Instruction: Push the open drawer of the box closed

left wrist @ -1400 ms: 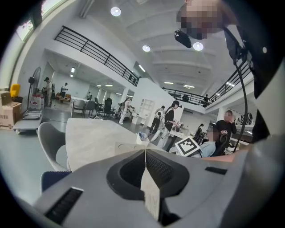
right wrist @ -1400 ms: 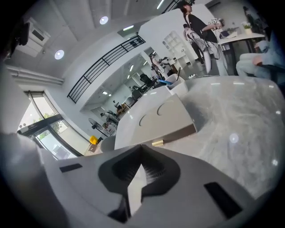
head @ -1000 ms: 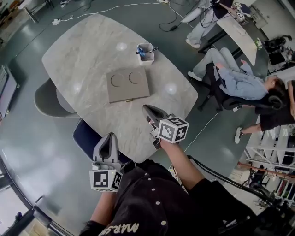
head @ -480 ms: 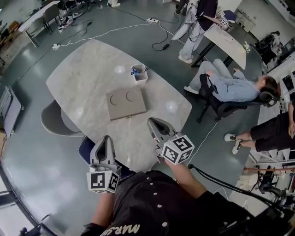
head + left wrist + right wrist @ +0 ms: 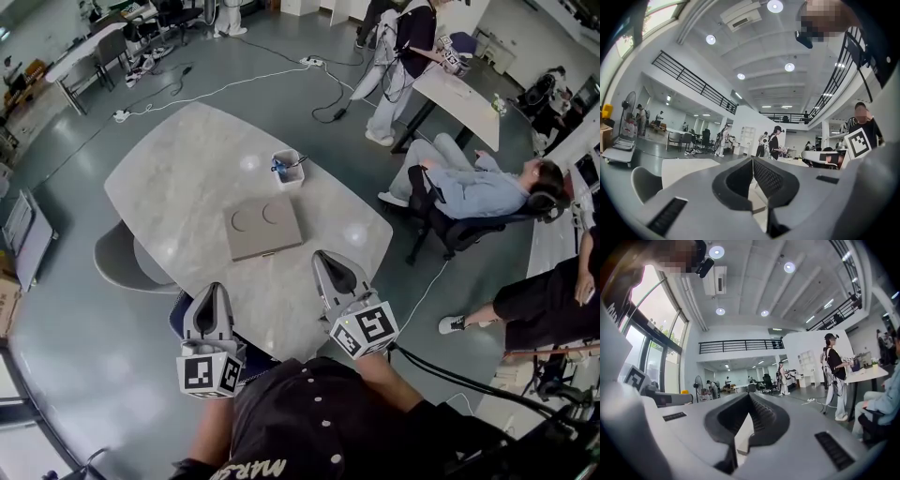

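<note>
Overhead, you held both grippers low at the near edge of the marble table [image 5: 187, 169], both well short of the box [image 5: 263, 232].

Left gripper [image 5: 211, 291]: jaws pressed together, tips meeting, nothing between them. Its own view showed only the room beyond.

Right gripper [image 5: 324, 256]: jaws likewise clenched on nothing. It sat nearer the box than the left one, but still apart from it.

The box lay flat mid-table, tan, with two round recesses in its top. The drawer front [image 5: 268, 254] faced you. You could not tell from the head view how far it stood out.

A white cup [image 5: 289, 169] holding blue items stood just beyond the box's far right corner, not touching it. A grey chair [image 5: 122, 258] was tucked at the table's left. A seated person [image 5: 469, 187] was off to the right.
</note>
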Available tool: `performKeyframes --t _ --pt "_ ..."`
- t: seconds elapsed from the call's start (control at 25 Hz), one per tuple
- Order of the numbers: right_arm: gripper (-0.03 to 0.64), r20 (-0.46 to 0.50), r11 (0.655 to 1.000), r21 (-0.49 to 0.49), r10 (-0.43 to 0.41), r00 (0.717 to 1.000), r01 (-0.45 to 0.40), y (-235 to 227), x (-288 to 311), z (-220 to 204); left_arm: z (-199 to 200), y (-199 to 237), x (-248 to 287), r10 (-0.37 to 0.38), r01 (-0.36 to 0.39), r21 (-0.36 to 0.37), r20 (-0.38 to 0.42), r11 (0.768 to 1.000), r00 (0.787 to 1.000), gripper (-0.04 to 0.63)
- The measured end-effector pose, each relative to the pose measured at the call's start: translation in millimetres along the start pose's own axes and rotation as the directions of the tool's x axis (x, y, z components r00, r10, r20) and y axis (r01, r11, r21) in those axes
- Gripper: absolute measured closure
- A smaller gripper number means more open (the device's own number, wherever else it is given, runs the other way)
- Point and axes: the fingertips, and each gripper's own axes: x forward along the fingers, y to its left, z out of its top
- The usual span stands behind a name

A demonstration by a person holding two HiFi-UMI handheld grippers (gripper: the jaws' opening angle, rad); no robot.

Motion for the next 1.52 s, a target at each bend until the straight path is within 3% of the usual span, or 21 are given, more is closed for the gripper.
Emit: performKeyframes --t 0.6,1.52 --pt "0.620 0.004 0.998 -0.018 0.062 0.998 -0.062 24.1 11.7 1.3 11.7 4.8 -10.4 0.025 -0.025 0.023 0.034 0.999 0.999 0.577" --pt "0.620 -0.014 0.997 -0.006 0.079 0.997 -0.079 26.0 6.5 -1.8 11.1 -12.0 -10.1 0.010 -0.011 0.034 0.034 0.999 0.999 0.577"
